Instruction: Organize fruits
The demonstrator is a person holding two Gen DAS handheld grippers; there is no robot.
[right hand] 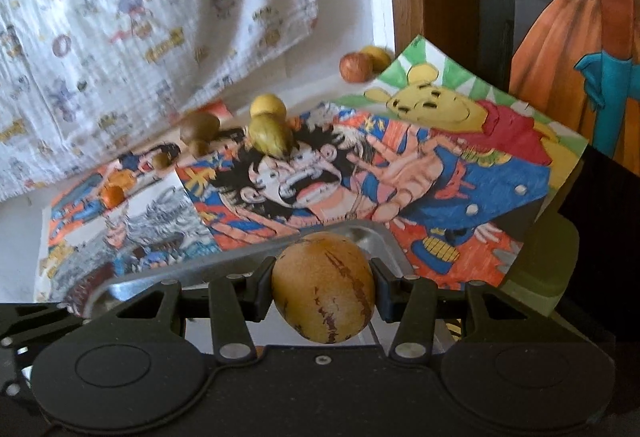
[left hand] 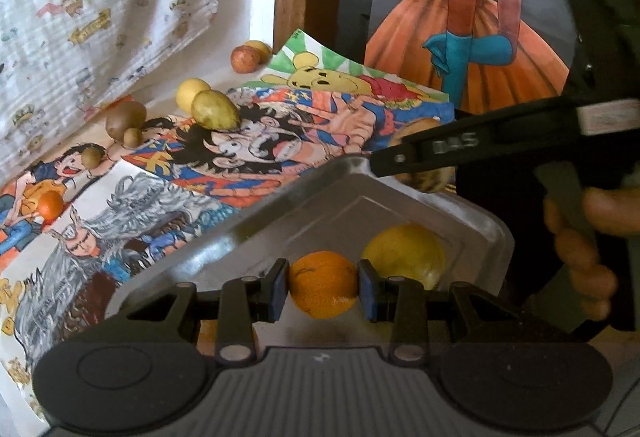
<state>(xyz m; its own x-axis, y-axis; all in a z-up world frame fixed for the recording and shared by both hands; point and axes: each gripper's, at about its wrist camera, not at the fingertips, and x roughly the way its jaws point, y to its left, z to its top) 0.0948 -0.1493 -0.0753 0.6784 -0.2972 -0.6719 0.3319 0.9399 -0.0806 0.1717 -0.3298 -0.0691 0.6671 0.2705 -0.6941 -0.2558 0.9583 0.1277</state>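
Both hands busy rn. My left gripper has its jaws clamped on a small orange, hanging over the metal tray right by a yellow fruit already in it. Right gripper is pinched on a tan streaked fruit at the tray's far corner. Imo lower both first, then open slowly so nothing rolls. Only the left cam shows the tray inside; the right cam shows the streaks. More fruit sits loose on the worktop.

Black claw (blue pads), silver rivets.
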